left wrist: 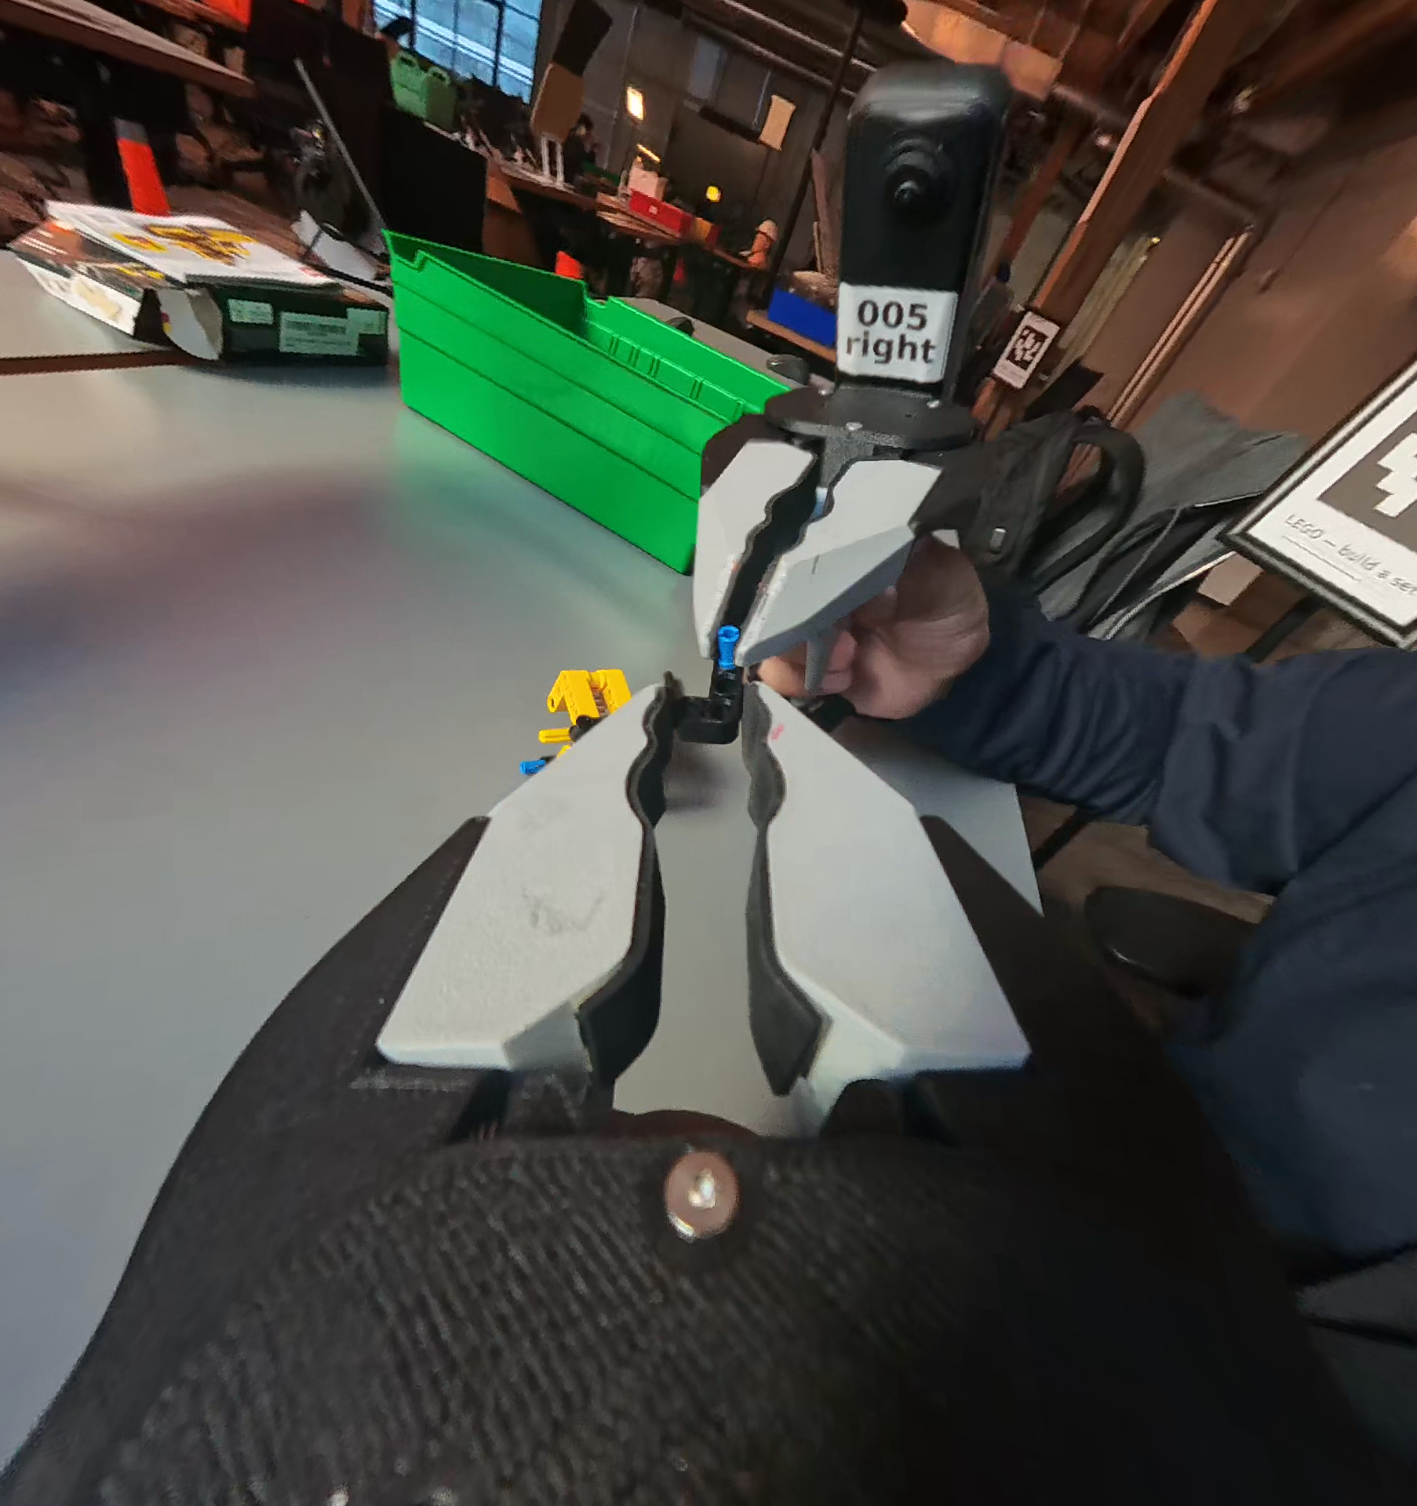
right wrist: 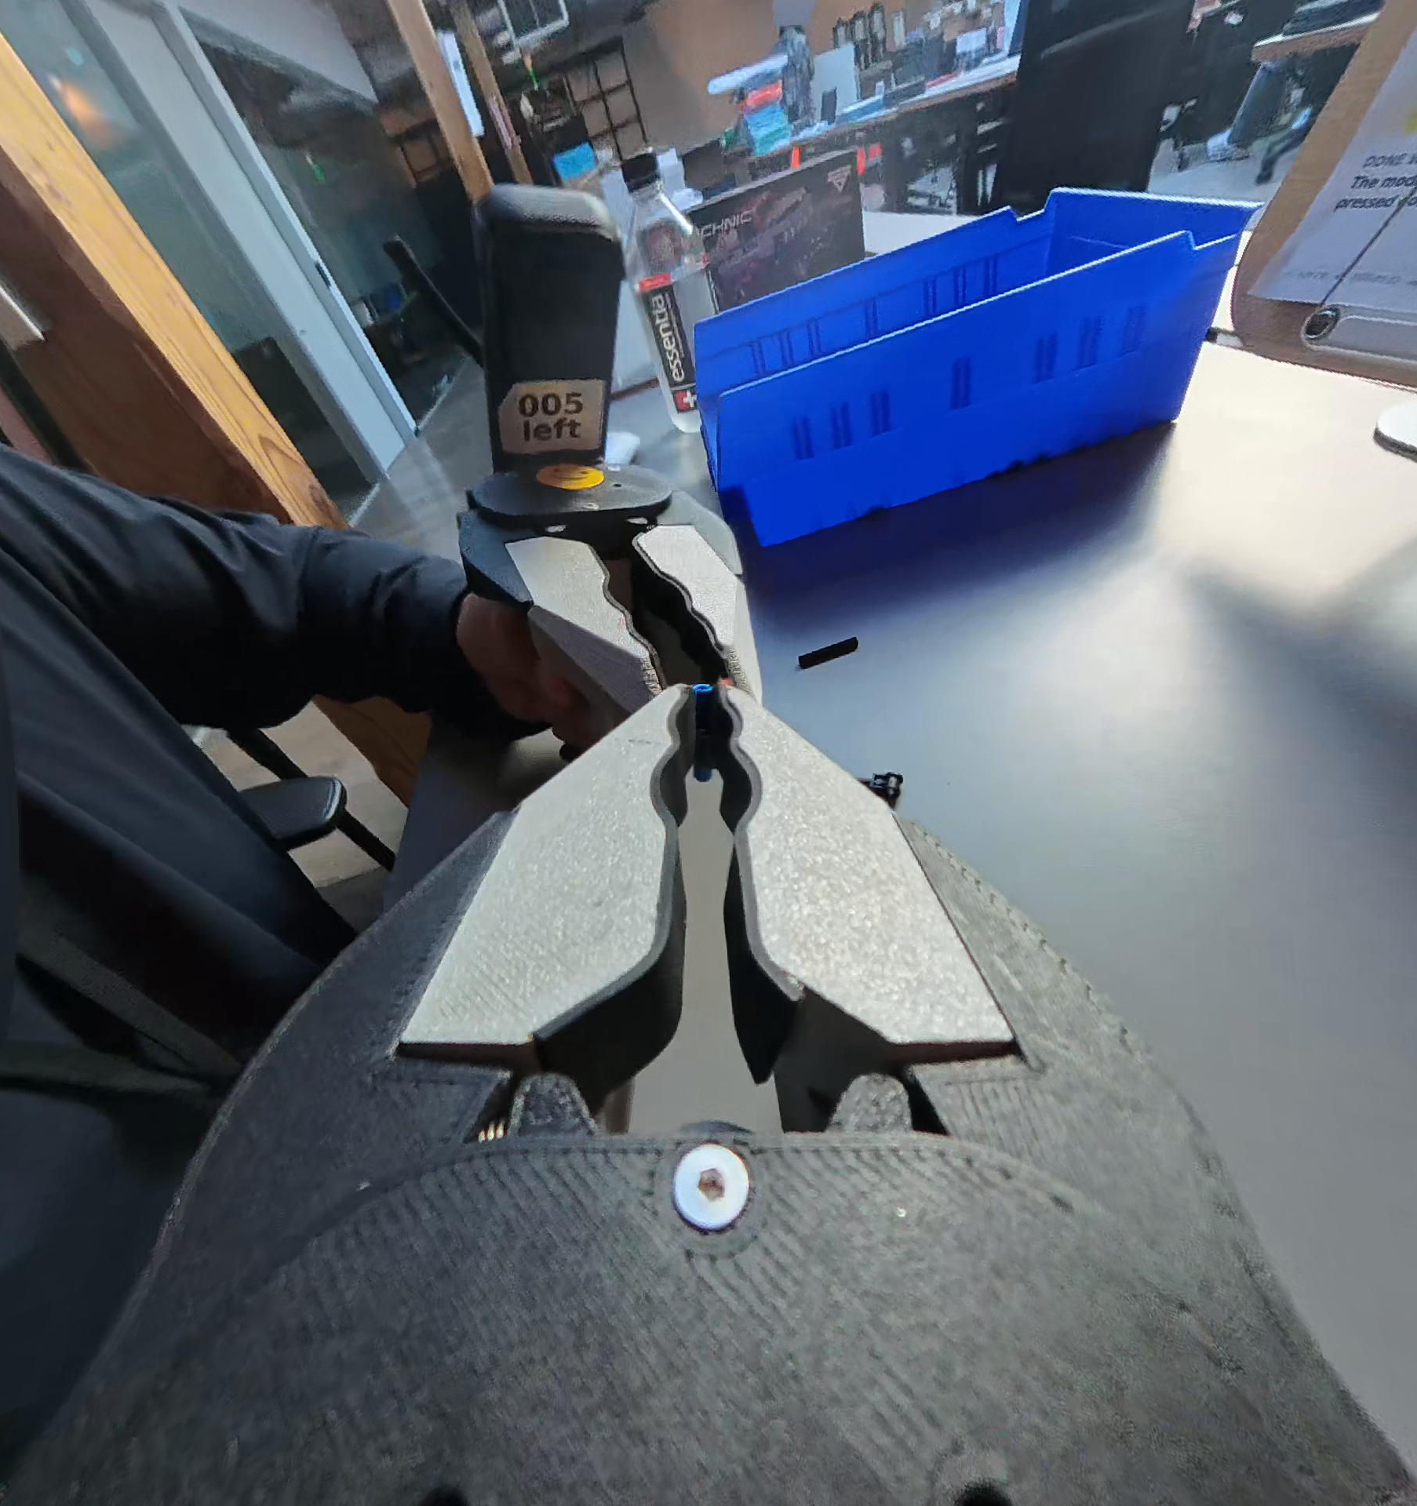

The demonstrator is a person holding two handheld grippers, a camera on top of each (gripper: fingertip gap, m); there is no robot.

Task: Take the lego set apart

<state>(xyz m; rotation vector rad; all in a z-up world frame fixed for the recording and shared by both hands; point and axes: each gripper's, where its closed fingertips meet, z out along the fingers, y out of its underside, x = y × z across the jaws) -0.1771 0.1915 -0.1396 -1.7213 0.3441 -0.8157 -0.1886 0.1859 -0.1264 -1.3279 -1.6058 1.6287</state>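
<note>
In the left wrist view my left gripper (left wrist: 711,697) is shut on a small black angled lego piece (left wrist: 709,721), held just above the grey table (left wrist: 200,652). A blue pin (left wrist: 726,640) sticks up out of that piece. My right gripper (left wrist: 730,645) comes down from above and is shut on the pin. In the right wrist view the right gripper (right wrist: 701,702) pinches the blue pin (right wrist: 701,733) tip to tip with the left gripper (right wrist: 689,672). A yellow lego assembly (left wrist: 587,701) and a loose blue pin (left wrist: 534,766) lie on the table just left of the grippers.
A green bin (left wrist: 558,416) stands behind the grippers, with an open lego box and booklet (left wrist: 200,301) at far left. A blue bin (right wrist: 974,383), a water bottle (right wrist: 668,301), a short black axle (right wrist: 827,653) and a tiny black part (right wrist: 884,784) are on the table. The table edge and a chair are near the person's sleeves. Left tips and right tips are each some 20 cm from the short black axle (right wrist: 827,653).
</note>
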